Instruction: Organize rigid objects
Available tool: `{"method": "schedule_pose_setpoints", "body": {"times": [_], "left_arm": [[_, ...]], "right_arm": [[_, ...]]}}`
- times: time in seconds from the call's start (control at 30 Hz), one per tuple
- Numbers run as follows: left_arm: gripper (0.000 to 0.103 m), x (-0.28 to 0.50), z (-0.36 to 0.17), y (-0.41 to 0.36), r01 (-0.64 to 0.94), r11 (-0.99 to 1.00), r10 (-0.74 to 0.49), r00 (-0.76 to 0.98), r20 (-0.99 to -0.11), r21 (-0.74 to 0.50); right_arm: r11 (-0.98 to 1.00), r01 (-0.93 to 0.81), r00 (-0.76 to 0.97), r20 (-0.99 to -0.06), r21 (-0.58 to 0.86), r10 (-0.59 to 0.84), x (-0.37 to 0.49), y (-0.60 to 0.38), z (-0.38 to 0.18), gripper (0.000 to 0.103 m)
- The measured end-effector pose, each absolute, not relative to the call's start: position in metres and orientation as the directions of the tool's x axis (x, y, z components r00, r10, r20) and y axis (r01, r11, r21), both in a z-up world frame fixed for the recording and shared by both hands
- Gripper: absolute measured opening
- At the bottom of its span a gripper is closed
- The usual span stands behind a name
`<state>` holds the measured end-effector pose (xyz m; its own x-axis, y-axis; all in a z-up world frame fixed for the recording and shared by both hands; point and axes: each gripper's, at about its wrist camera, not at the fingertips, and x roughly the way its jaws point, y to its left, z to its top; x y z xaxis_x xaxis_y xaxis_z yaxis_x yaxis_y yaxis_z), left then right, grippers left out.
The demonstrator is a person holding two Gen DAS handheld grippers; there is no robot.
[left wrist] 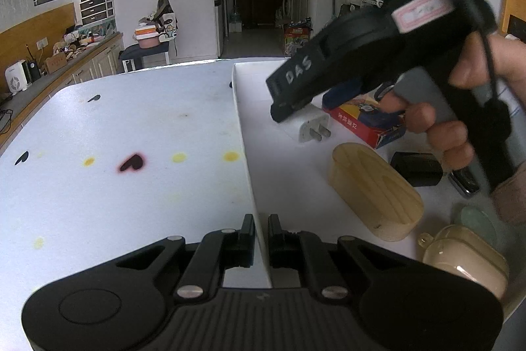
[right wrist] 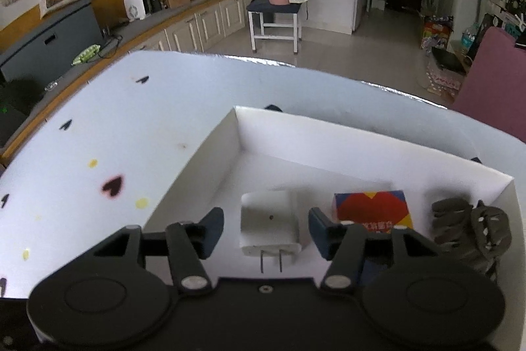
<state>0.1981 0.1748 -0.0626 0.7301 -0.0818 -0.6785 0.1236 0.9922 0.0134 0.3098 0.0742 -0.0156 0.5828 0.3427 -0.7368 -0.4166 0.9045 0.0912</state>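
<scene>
A shallow white box lies on the table and holds rigid items. My left gripper is shut on the box's near left wall. My right gripper is open and hovers over a white plug charger inside the box; it also shows in the left wrist view. Next to the charger lies a red and blue card box. A dark hair claw clip lies at the box's right.
In the left wrist view the box also holds a wooden oval block, a black cube, a beige earbud case and a metal piece. The white table has heart marks and yellow dots.
</scene>
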Motion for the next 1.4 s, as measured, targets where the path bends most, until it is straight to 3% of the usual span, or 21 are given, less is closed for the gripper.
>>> {"method": "schedule_pose_setpoints", "body": {"times": [0.57, 0.93, 1.17, 1.4], "left_arm": [[0.008, 0.198, -0.063, 0.175, 0.124, 0.992, -0.081, 0.730, -0.679, 0.014], [0.008, 0.198, -0.063, 0.175, 0.124, 0.992, -0.081, 0.730, -0.679, 0.015], [0.008, 0.198, -0.062, 0.175, 0.125, 0.992, -0.077, 0.731, -0.678, 0.023], [0.008, 0.198, -0.062, 0.174, 0.125, 0.992, -0.073, 0.731, -0.679, 0.028]], "right_arm": [[0.902, -0.415, 0.676, -0.621, 0.123, 0.396, 0.234, -0.008, 0.051, 0.071], [0.953, -0.295, 0.757, -0.591, 0.070, 0.278, 0.179, -0.075, 0.047, 0.086], [0.961, -0.265, 0.785, -0.562, 0.076, 0.261, 0.152, -0.091, 0.039, 0.102], [0.963, -0.242, 0.784, -0.561, 0.118, 0.266, 0.139, -0.104, 0.031, 0.103]]}}
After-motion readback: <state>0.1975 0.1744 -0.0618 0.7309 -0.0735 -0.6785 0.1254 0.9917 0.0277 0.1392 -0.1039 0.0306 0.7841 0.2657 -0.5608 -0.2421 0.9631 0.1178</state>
